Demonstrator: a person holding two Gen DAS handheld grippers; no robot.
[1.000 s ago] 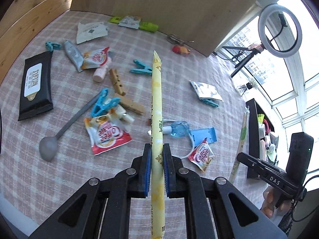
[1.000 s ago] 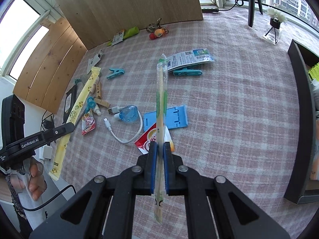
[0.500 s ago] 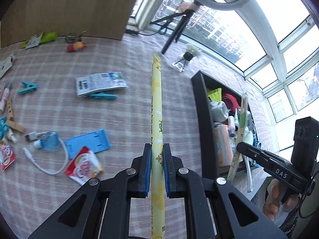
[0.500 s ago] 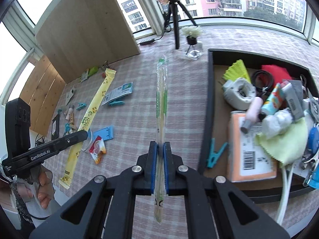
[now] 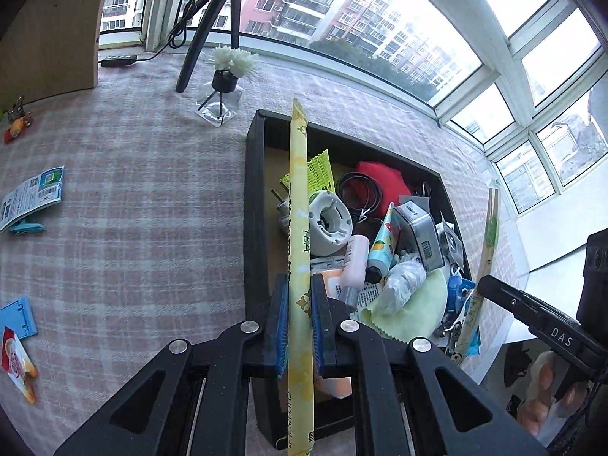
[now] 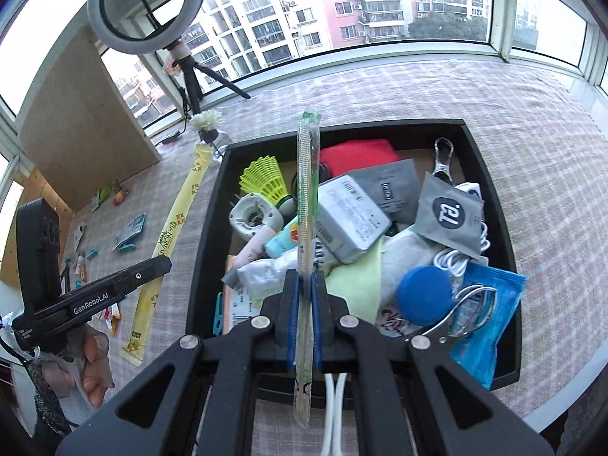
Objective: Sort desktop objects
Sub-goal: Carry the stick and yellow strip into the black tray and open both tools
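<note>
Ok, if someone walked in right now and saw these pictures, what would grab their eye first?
Probably the two long thin packets held out over the black tray: a yellow tea stick clamped in the left gripper and a clear green-printed sleeve clamped in the right gripper. Next, the tray itself, heaped with clutter, on the pink checked tablecloth.

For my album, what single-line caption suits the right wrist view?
Right gripper clamps a clear green-tipped chopstick packet above the crowded black storage tray.

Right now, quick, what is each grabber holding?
Left gripper: closed on the long yellow tea packet.
Right gripper: closed on the clear green-tipped chopsticks packet.
</note>
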